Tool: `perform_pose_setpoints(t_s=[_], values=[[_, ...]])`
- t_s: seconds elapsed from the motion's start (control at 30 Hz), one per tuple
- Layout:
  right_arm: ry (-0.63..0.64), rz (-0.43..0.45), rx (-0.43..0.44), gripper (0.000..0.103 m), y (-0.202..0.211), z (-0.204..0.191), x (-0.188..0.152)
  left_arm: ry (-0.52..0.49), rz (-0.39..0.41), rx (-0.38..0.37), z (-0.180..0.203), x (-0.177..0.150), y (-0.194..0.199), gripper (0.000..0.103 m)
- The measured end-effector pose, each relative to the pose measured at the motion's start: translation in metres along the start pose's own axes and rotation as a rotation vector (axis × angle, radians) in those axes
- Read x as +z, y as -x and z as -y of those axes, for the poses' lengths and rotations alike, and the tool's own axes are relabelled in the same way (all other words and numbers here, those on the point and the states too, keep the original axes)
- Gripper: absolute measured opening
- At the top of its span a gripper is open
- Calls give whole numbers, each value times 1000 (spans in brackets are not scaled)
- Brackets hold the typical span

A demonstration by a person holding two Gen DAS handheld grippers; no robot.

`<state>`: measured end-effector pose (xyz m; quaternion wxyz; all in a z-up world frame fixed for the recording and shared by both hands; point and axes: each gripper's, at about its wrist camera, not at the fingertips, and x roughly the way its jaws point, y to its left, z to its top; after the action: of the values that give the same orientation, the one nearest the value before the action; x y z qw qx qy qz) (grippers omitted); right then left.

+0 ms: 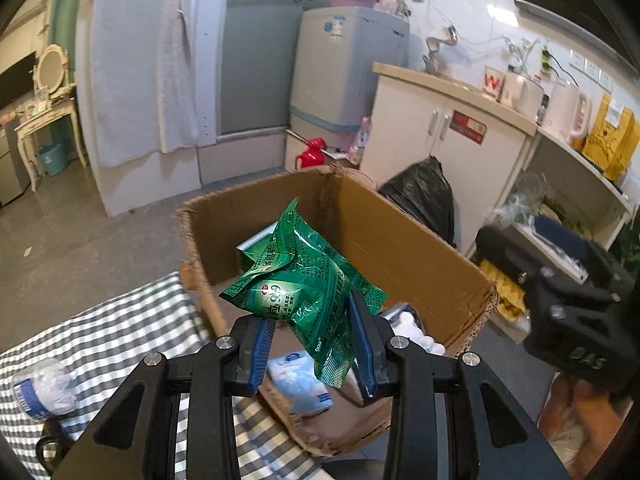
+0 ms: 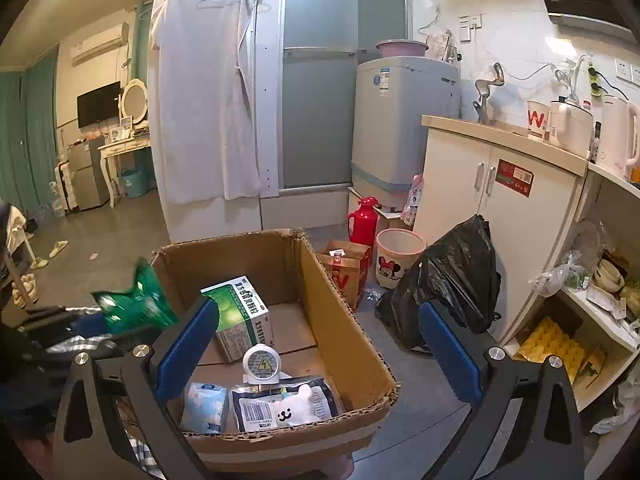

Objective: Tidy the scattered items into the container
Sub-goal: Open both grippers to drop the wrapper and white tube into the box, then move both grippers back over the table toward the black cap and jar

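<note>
Left gripper [image 1: 312, 340] clamps green packet [image 1: 304, 280], marked "999", above cardboard box [image 1: 400, 240]. Right gripper [image 2: 320, 356] spread apart over box.

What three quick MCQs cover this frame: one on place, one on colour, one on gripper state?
1. Where is the green-and-white medicine box?
A. on the checked cloth
B. inside the cardboard box
C. on the counter

2. What colour is the packet in the left gripper?
A. red
B. green
C. yellow

3. How is the right gripper?
A. open, holding nothing
B. shut on a bottle
C. shut on a bag

Key: 1 B, it rests on the box floor; 2 B, crinkled green foil; 3 A, fingers stand wide apart.
</note>
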<state>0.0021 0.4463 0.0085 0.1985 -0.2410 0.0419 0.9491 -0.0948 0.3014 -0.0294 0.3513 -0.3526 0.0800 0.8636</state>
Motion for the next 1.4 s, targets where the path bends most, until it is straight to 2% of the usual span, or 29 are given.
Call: perform_pose_setpoints(t_s=[0.07, 0.1, 0.13, 0.2, 0.4, 0.67, 0.83, 0.97, 1.13, 1.27, 1.4], values=[[-10, -3, 9, 101, 0, 1, 0, -14, -13, 0, 4, 0, -5, 37], [-12, -4, 11, 101, 0, 2, -1, -19, -15, 0, 7, 1, -8, 43], [-12, -3, 12, 101, 0, 2, -1, -21, -14, 0, 8, 1, -9, 56], [-13, 2, 15, 101, 2, 1, -1, -17, 4, 8, 8, 2, -7, 67], [-24, 35, 63, 101, 14, -12, 4, 13, 64, 40, -10, 5, 17, 68], [33, 52, 160, 101, 18, -61, 11, 96, 112, 136, -58, 4, 54, 68], [87, 53, 227, 103, 19, -99, 10, 127, 157, 207, -89, -5, 84, 85], [120, 37, 279, 103, 17, -129, 3, 171, 176, 267, -116, -18, 106, 89], [160, 16, 333, 103, 14, -163, -4, 199, 202, 354, -145, -34, 135, 101], [177, -12, 381, 103, 11, -187, -8, 224, 209, 422, -165, -49, 153, 103], [189, -50, 417, 103, 5, -209, -15, 249, 176, 465, -183, -68, 161, 103]])
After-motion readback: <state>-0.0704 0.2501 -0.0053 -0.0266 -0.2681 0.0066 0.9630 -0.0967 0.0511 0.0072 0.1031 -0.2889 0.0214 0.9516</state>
